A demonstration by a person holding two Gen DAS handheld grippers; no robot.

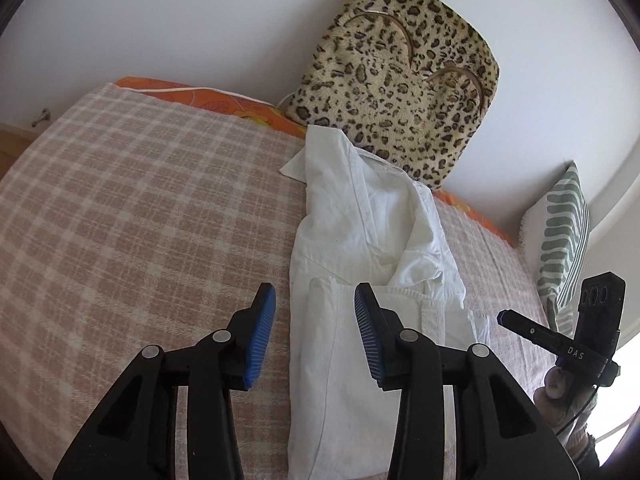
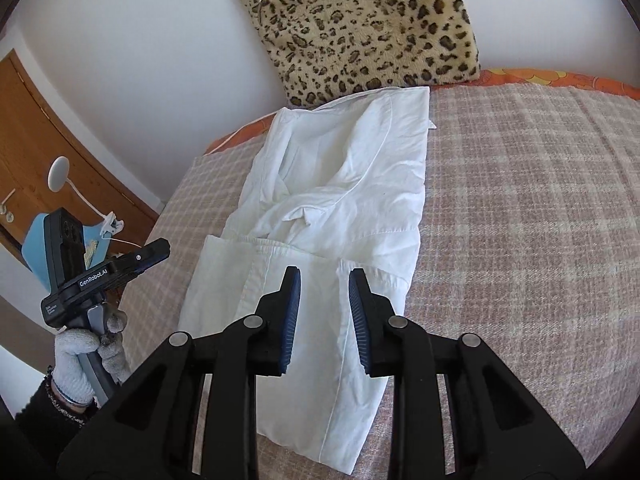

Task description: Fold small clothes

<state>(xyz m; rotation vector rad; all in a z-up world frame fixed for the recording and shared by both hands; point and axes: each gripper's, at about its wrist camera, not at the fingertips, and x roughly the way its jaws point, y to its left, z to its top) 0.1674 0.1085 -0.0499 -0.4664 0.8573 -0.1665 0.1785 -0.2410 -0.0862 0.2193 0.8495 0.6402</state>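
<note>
White crumpled cotton, a small shirt, is lying partly folded in a long strip on the checked woven blanket, its collar end touching a plush leopard-print cushion. Left gripper is hovering released, its ribbed blue pads parted. From the right wrist, the right gripper is hovering unclenched above the shirt's hem, gripping nothing.

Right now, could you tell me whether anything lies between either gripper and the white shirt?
Nothing visible does. The white shirt lies partly folded on the checked blanket, and both the left gripper and the right gripper stand open just above its near end. The leopard cushion sits behind the shirt's far end.
</note>
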